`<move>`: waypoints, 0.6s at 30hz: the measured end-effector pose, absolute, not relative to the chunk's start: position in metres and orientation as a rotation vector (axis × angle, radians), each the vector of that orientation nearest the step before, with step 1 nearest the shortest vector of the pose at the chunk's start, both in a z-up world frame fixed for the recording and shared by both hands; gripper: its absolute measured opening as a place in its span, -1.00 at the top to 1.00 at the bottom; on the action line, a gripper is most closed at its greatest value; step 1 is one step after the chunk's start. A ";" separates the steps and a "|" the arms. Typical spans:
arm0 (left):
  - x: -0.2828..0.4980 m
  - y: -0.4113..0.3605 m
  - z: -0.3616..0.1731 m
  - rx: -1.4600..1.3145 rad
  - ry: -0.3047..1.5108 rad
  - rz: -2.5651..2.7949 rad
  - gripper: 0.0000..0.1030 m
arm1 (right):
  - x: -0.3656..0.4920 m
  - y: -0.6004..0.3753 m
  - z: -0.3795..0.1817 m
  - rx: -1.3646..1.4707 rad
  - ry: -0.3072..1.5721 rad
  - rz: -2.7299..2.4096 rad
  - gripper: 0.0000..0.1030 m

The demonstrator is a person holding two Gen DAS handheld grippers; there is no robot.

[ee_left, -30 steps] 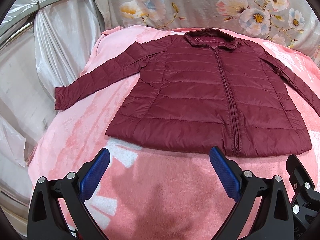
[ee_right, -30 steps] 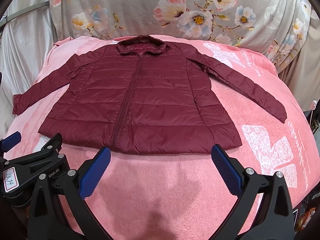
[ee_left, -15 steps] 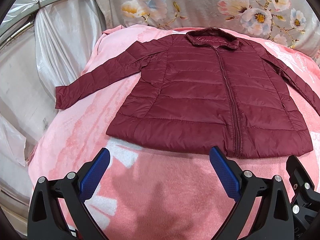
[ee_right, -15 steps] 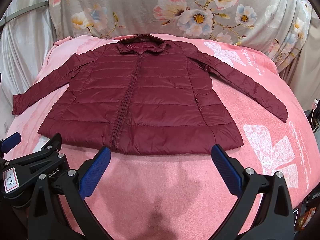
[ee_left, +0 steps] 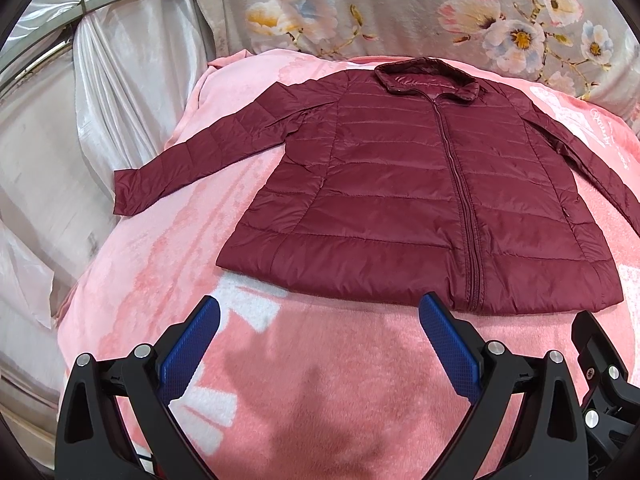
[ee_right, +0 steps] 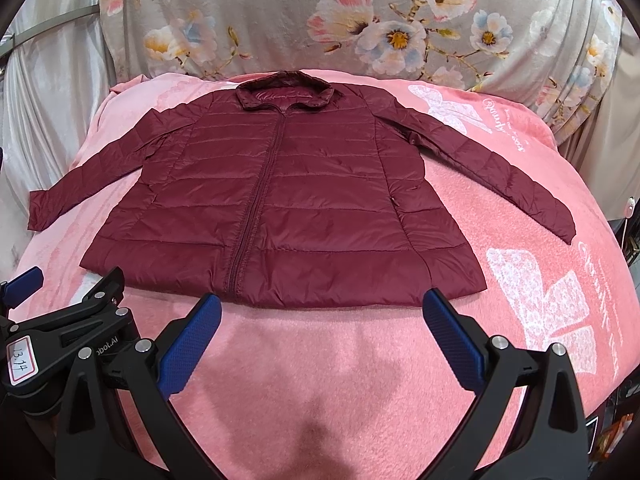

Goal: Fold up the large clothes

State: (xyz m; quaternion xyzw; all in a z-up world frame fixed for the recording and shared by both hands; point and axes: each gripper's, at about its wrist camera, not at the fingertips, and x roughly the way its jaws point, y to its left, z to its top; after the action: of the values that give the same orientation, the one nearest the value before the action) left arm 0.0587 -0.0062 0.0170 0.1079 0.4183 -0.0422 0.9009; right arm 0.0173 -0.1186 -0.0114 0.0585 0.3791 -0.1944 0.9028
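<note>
A: Where did we find the maroon puffer jacket (ee_right: 280,200)?

B: It lay flat, zipped and front up, on the pink blanket (ee_right: 320,360), collar toward the floral cloth (ee_right: 320,20) at the far end. Both sleeves were spread outward; the left cuff (ee_left: 128,192) reached the blanket's edge beside the silver drape (ee_left: 60,140).

A: And the hem (ee_left: 360,292)?

B: It ran straight across, just beyond our fingertips, with bare blanket between.

A: How were we holding the tools?

B: Our left gripper (ee_left: 320,340) and right gripper (ee_right: 322,338) hovered side by side over the near blanket, blue pads (ee_right: 188,344) wide apart, touching nothing. Open blanket lay right of the jacket too.
</note>
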 end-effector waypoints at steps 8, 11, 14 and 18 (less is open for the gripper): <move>0.058 -0.005 0.018 0.225 0.866 -0.089 -0.88 | 0.018 -0.117 -0.011 0.128 0.784 -0.385 -0.91; 0.059 -0.006 0.019 0.223 0.872 -0.101 -0.88 | 0.015 -0.124 -0.015 0.165 0.780 -0.357 -0.91; 0.055 -0.004 0.018 0.204 0.887 -0.106 -0.89 | 0.011 -0.149 -0.018 0.227 0.776 -0.363 -0.91; 0.063 -0.004 0.014 0.184 0.900 -0.083 -0.89 | 0.006 -0.211 -0.023 0.332 0.752 -0.456 -0.91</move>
State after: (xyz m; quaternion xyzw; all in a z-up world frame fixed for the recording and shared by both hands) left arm 0.0626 -0.0042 0.0139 0.0888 0.4341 -0.0400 0.8956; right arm 0.0063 -0.2108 -0.0226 0.1599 0.3621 -0.2197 0.8917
